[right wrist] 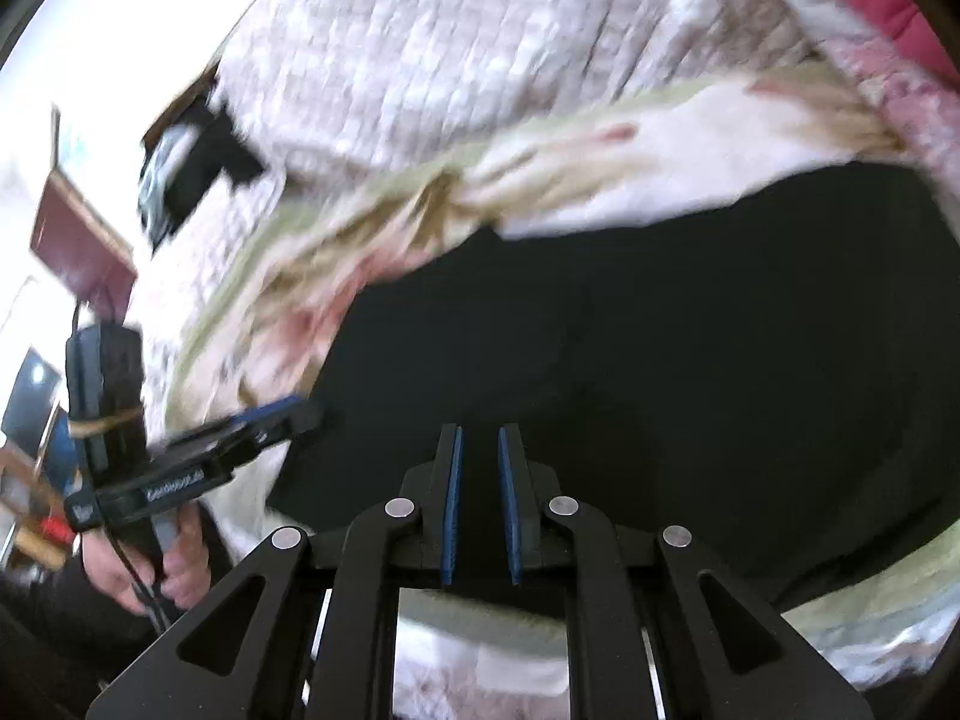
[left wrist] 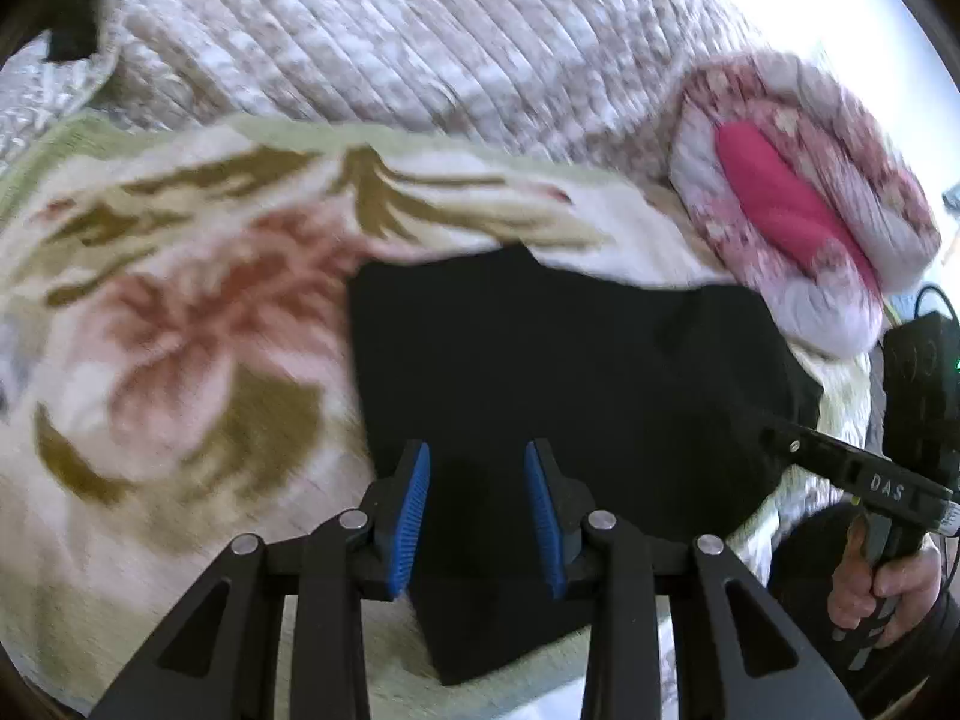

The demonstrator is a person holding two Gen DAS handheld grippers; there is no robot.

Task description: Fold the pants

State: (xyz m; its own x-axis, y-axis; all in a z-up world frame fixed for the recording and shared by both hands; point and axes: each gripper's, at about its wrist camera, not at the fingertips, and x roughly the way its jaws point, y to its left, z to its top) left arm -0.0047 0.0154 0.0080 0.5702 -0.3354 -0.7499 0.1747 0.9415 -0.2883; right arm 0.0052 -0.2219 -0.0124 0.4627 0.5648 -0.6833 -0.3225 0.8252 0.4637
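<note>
The black pants [left wrist: 558, 360] lie folded into a compact block on a floral blanket [left wrist: 180, 312]. My left gripper [left wrist: 477, 456] hovers over their near edge, open, with nothing between its blue pads. In the right wrist view the pants [right wrist: 660, 348] fill the middle and right. My right gripper [right wrist: 480, 438] is above them, its pads a narrow gap apart and empty. The right gripper also shows at the right of the left wrist view [left wrist: 780, 432], tip at the pants' right side. The left gripper shows at the left of the right wrist view [right wrist: 300, 411].
A quilted pale bedspread [left wrist: 390, 30] lies beyond the blanket. A rolled pink and white quilt [left wrist: 798, 192] sits to the right of the pants. A dark object [right wrist: 192, 168] lies on the bedspread at the left. The bed edge runs near my hands.
</note>
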